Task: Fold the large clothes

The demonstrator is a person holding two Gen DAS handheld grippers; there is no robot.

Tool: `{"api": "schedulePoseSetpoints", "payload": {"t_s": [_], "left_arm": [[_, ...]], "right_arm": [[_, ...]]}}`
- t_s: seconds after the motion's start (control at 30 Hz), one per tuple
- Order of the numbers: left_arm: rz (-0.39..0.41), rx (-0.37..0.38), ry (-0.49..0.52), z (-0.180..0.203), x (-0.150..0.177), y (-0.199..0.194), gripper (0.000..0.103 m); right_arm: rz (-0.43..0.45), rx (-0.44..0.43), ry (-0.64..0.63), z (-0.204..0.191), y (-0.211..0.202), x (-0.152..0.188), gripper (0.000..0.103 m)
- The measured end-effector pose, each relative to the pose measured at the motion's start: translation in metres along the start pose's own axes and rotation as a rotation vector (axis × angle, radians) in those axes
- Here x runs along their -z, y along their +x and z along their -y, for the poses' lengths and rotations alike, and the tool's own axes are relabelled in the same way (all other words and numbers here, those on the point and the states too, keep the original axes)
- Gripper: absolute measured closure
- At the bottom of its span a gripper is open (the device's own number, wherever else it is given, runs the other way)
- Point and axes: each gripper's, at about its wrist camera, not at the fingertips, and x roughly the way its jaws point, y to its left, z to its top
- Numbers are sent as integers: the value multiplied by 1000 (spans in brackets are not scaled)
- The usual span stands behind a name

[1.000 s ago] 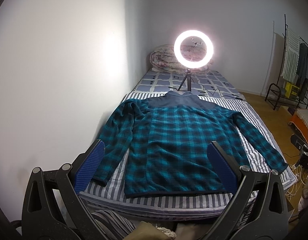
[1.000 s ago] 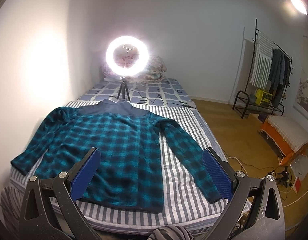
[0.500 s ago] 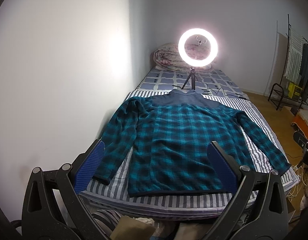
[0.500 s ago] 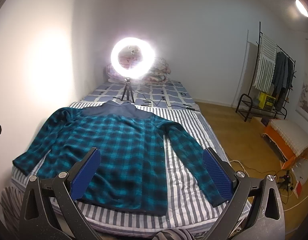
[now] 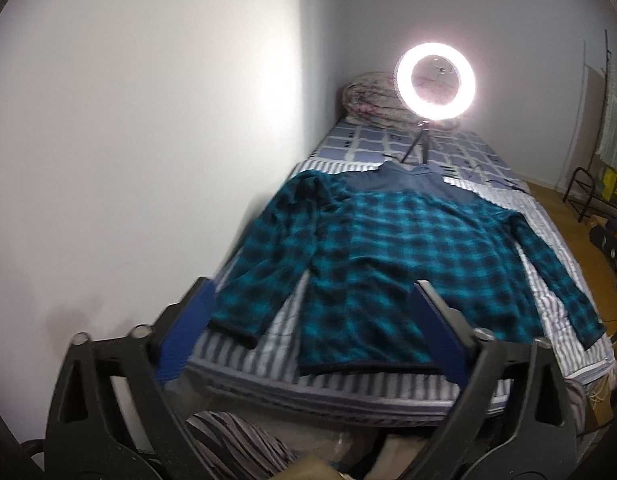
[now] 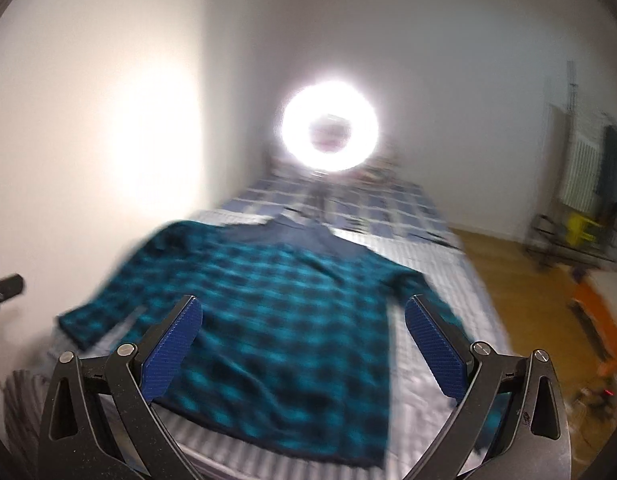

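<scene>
Left wrist view: the left gripper hangs over the near end of the bed, jaws wide apart and just easing inward, nothing gripped between the blue pads. Past them the shirt, teal plaid with a plain blue yoke, lies flat on the striped cover, collar toward the far end, both sleeves spread out to the sides, hem near the bed's edge. A ring light on a small tripod stands on the bed beyond the collar, with a rolled quilt behind it against the wall.

Right wrist view is blurred. The right gripper also stands wide apart and clear of the cloth, pointing over the shirt's body and its right sleeve. A clothes rack stands by the far wall.

No writing or label can be read anywhere.
</scene>
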Motion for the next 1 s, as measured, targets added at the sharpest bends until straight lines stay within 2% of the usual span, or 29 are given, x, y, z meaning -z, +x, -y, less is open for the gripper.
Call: {"api": "schedulePoseSetpoints", "payload": {"t_s": [0.1, 0.23, 0.3, 0.37, 0.43, 0.47, 0.5, 0.57, 0.7, 0.77, 0.87, 1.0], "left_arm": [[-17, -16, -24, -18, 12, -1, 15], [-54, -20, -69, -42, 31, 1, 31], [-73, -23, -80, -53, 39, 3, 41], [-93, -26, -89, -62, 46, 3, 46], [-103, -28, -102, -71, 52, 2, 48], [-107, -30, -108, -75, 54, 2, 48], [-108, -31, -114, -79, 57, 1, 49], [-112, -31, -125, -85, 61, 3, 54], [-117, -21, -140, -93, 65, 10, 56], [-121, -15, -141, -95, 67, 15, 56], [-133, -3, -146, -97, 66, 28, 56], [-142, 24, -159, -97, 63, 45, 56]], "right_arm": [[5, -188, -1, -17, 19, -5, 2], [-54, -343, -9, -47, 52, -11, 3], [-117, -416, -16, -66, 72, -12, 17], [-194, -517, -14, -91, 95, -12, 21], [-260, -593, 2, -112, 116, -11, 22], [-295, -633, 12, -125, 129, -11, 27], [-322, -652, 20, -134, 138, -11, 33], [-388, -697, 53, -155, 162, -10, 36], [-479, -743, 119, -187, 200, -13, 38], [-507, -742, 128, -203, 221, -15, 38], [-553, -732, 142, -222, 256, -19, 45], [-616, -690, 176, -245, 304, -23, 46]]}}
